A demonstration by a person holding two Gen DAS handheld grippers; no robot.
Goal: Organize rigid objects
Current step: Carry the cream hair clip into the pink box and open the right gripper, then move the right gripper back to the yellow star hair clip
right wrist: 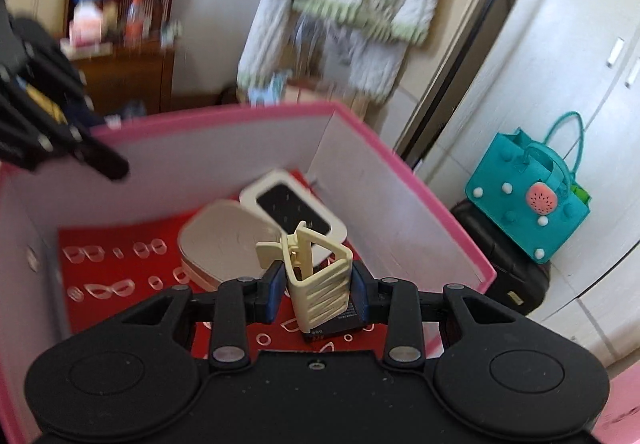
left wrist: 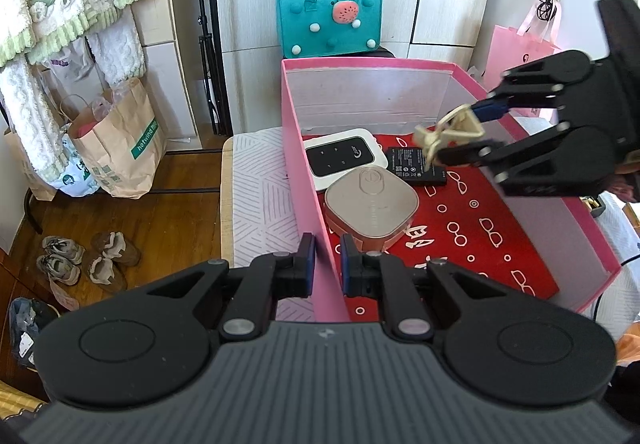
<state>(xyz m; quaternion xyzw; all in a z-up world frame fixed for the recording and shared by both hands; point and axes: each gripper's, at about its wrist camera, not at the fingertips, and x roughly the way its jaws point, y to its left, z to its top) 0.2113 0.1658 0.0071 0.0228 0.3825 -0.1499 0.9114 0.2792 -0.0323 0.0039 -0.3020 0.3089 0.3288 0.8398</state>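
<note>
Pink cardboard box (left wrist: 520,131) with red patterned lining holds a white router (left wrist: 344,157), a rounded beige case (left wrist: 372,203) and a flat black battery (left wrist: 416,165). We see our right gripper (right wrist: 316,284) pinching a cream plastic hair claw (right wrist: 316,276) at frame centre; our left gripper (left wrist: 326,264) clamps the near wall

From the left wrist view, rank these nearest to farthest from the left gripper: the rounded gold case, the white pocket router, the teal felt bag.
1. Rounded gold case: inside the pink box, just ahead of the left gripper, slightly right.
2. White pocket router: deeper in the box, behind the case.
3. Teal felt bag: beyond the box, against the back wall.
</note>
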